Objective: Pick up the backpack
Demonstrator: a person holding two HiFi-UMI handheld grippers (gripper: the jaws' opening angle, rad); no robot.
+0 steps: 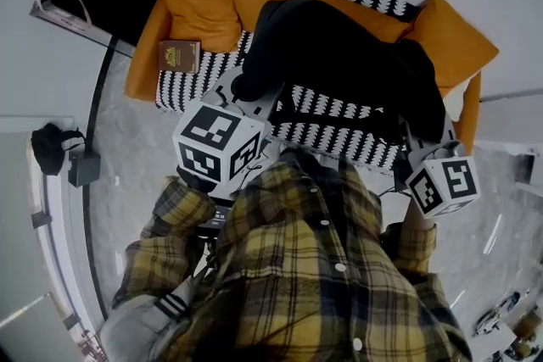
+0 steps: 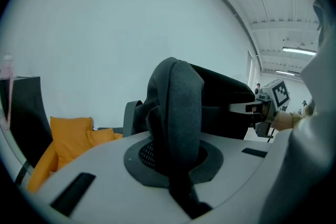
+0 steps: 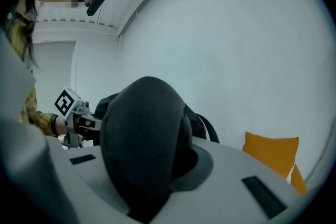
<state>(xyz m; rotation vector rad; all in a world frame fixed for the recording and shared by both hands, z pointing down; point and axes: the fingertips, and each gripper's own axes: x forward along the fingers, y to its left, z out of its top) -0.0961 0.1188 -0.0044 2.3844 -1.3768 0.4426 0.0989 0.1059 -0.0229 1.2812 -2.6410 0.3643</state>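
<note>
Over sofa point(image 1: 197, 86) | backpack point(image 1: 339, 55) held: left claw point(image 2: 179, 178), right claw point(image 3: 143, 191) | contents hidden

No legible text; gold print unreadable on brown book point(image 1: 179, 56)

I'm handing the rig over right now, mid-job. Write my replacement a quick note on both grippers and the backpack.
Left gripper: shut on a dark padded strap of the black fabric backpack.
Right gripper: shut on a bunched fold of the same backpack.
The backpack hangs between both grippers, over the orange-cushioned sofa with its striped cover.
Done: both grips made. It looks lifted, though its underside is hidden.
Left: probably just carry it clear with both grips shut.
</note>
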